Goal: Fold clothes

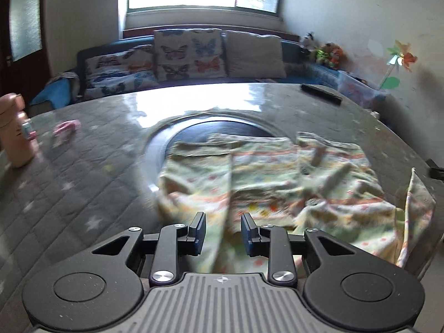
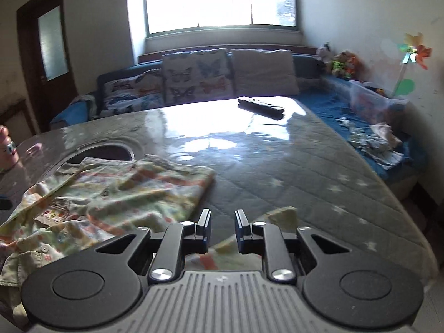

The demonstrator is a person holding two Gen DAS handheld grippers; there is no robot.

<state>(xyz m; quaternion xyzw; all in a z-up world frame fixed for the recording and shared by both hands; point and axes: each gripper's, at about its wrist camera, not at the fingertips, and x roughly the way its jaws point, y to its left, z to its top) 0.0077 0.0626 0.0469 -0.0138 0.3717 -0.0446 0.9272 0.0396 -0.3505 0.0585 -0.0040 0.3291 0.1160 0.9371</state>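
Observation:
A pale green patterned garment (image 1: 263,183) with orange stripes and small buttons lies crumpled on the glass-topped table (image 1: 83,166). My left gripper (image 1: 223,231) is open just above the garment's near edge, jaws apart with cloth showing between them. In the right wrist view the same garment (image 2: 105,194) lies to the left. My right gripper (image 2: 222,230) is open above the table near a raised corner of the cloth (image 2: 283,216), holding nothing.
A pink bottle (image 1: 15,130) and a small pink object (image 1: 66,127) stand at the table's left. A black remote (image 2: 260,106) lies at the far side. A sofa with butterfly cushions (image 1: 188,54) runs behind. A blue bed with clothes (image 2: 374,138) lies at right.

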